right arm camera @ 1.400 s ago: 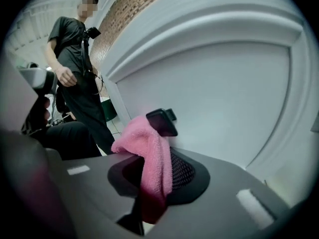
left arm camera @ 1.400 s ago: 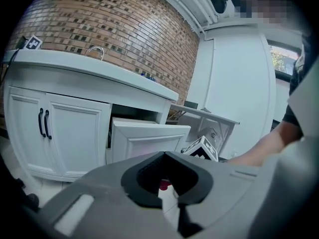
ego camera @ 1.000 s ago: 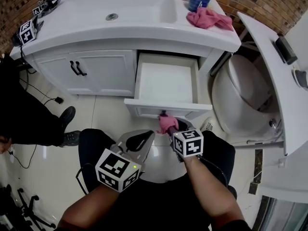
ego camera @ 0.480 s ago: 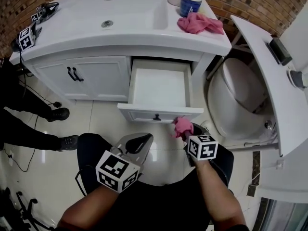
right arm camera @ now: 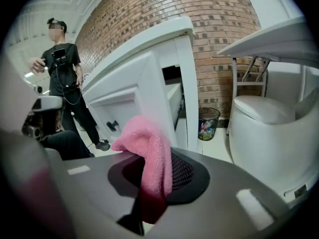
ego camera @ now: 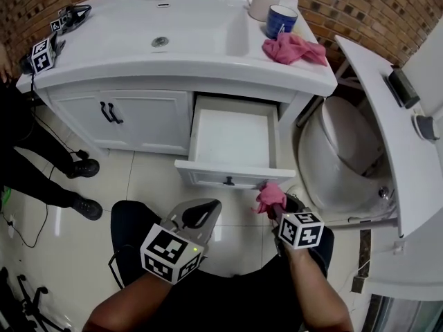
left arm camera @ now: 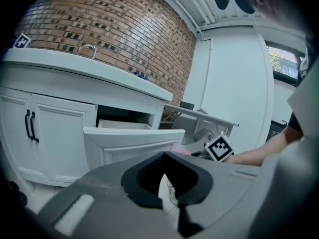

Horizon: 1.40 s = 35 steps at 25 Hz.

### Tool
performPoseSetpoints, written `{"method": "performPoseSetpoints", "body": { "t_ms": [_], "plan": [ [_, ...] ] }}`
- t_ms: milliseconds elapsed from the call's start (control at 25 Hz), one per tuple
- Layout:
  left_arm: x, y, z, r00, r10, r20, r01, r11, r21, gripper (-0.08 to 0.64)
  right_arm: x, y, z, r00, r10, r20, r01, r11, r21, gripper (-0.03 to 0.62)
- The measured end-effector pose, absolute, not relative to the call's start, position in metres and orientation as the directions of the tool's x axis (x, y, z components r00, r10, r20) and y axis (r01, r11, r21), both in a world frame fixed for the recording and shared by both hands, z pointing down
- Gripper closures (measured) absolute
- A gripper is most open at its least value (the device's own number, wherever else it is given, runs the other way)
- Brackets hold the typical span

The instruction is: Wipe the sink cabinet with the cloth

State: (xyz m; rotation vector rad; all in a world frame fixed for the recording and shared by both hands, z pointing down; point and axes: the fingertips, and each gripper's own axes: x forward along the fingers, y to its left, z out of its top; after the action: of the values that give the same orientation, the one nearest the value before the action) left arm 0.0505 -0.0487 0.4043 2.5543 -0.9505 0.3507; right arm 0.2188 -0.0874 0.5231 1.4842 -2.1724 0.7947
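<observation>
— Brick wall behind, pale tile underfoot, and the cabinet (ego camera: 138,109) stood between them with its drawer (ego camera: 208,175) pulled out. Which step was in hand?

— Wiping, I'd judge, at the drawer front. The right gripper (ego camera: 275,209) was clamped on the cloth (ego camera: 268,196), which it held just off the front's right corner. Whether it touched, I couldn't tell.

— And the left gripper (ego camera: 201,209)?

— Jaws together on nothing, low by the person's lap, short of the drawer.

— How did the cloth look?

— Pink and fuzzy, bunched into a wad that flopped over the jaws. A second pink rag (ego camera: 294,48) lay on the countertop beside a blue mug (ego camera: 280,21).

— What did the next move call for?

— Probably pressing the wad flat against the panel and sweeping it across, minding the small black knob (ego camera: 228,180) so the cloth wouldn't snag.
</observation>
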Motion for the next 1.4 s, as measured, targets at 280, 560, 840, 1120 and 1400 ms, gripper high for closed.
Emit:
{"method": "performPoseSetpoints", "body": {
  "t_ms": [280, 560, 840, 1120, 1400],
  "plan": [
    [0.036, -0.058, 0.396, 0.732, -0.582, 0.353, -0.674, -0.696, 0.249, 0.554, 0.161, -0.069, 0.406, -0.567, -0.687, 0.454, -0.814, 0.551, -0.183, 0.512],
    [0.020, -0.070, 0.382, 0.733, -0.593, 0.335, -0.674, -0.700, 0.235, 0.554, 0.128, -0.101, 0.307, -0.631, -0.693, 0.349, -0.754, 0.653, -0.067, 0.512],
    [0.000, -0.086, 0.383, 0.729, -0.598, 0.334, -0.678, -0.696, 0.234, 0.554, 0.125, -0.177, 0.263, -0.613, -0.722, 0.320, -0.757, 0.653, 0.024, 0.512],
    [-0.015, -0.098, 0.386, 0.722, -0.606, 0.335, -0.688, -0.681, 0.251, 0.554, 0.090, -0.241, 0.279, -0.671, -0.658, 0.342, -0.706, 0.708, -0.025, 0.513],
    [-0.026, -0.084, 0.399, 0.718, -0.608, 0.340, -0.696, -0.649, 0.308, 0.554, 0.069, -0.275, 0.361, -0.667, -0.529, 0.525, -0.643, 0.764, -0.047, 0.514]
  ]
}}
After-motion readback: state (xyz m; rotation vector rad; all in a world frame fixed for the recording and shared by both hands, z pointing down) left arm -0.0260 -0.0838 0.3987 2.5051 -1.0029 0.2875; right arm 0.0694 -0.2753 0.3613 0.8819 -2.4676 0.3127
